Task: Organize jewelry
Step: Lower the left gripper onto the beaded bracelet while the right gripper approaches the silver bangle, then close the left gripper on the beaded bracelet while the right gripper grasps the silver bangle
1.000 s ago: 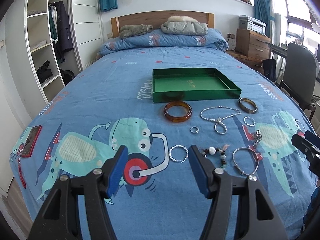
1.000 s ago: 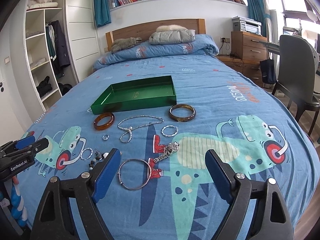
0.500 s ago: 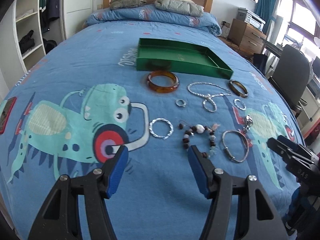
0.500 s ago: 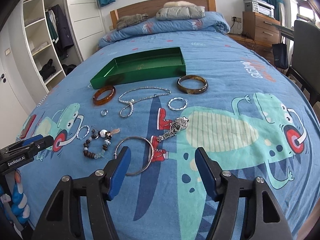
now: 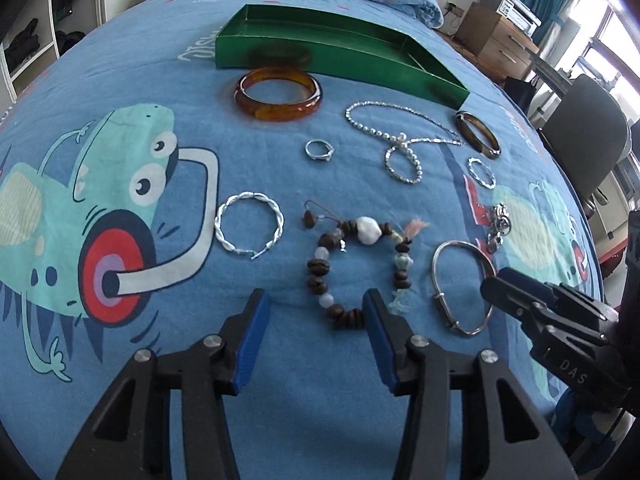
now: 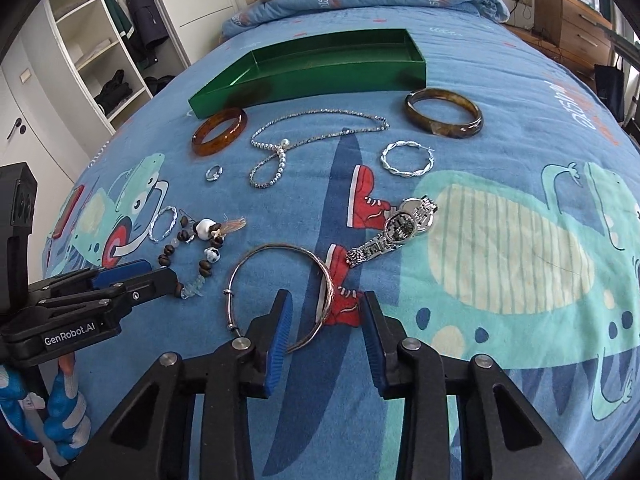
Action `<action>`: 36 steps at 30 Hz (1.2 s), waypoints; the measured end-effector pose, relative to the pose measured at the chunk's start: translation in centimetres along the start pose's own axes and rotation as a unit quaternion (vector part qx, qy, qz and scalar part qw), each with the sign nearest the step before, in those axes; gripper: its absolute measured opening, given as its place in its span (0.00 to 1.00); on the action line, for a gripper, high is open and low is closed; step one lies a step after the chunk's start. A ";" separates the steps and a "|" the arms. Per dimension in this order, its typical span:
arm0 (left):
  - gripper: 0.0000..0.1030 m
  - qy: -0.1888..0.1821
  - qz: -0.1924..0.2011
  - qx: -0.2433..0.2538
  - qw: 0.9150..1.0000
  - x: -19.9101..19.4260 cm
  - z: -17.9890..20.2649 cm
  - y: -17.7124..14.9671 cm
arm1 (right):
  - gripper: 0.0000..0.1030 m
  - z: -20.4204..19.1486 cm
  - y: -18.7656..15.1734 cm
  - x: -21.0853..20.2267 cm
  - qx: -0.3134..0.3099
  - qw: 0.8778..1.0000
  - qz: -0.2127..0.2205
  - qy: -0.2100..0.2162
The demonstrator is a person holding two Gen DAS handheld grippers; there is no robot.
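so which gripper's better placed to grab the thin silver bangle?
Right gripper: its closing jaws already straddle the thin silver bangle's near rim. Left gripper is lined up on the beaded bracelet instead.

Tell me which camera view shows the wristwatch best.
The right wrist view: the wristwatch lies large and clear there, its face and metal band both visible on the bedspread. In the left wrist view it is small and blurred near the edge.
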State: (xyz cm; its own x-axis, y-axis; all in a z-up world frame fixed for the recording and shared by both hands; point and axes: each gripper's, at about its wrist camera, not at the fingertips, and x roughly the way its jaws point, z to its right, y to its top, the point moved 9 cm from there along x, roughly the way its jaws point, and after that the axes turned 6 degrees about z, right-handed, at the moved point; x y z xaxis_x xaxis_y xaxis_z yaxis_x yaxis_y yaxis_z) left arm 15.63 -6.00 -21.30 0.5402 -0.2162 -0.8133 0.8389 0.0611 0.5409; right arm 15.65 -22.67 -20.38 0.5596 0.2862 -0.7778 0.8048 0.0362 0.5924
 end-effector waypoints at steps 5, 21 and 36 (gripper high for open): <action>0.41 0.001 -0.009 -0.006 1.000 1.1 -0.1 0.3 | 0.30 -0.2 0.3 1.1 -0.015 1.000 -0.009 -0.002; 0.08 0.029 0.014 0.077 0.997 0.6 1.7 0.3 | 0.05 -0.7 0.5 1.6 -0.082 0.995 0.005 -0.051; 0.08 0.008 0.124 0.104 0.987 -8.8 4.5 5.4 | 0.05 -2.3 4.4 -7.3 -0.089 0.988 0.111 -0.064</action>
State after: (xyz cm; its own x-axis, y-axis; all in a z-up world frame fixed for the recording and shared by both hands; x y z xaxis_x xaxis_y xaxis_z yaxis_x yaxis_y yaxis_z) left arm 15.10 -8.16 -10.25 0.7294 -0.2039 -0.6530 0.6498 -0.0917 0.7545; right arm 14.63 -22.41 -11.63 0.7481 0.1823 -0.6381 0.6182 0.1582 0.7699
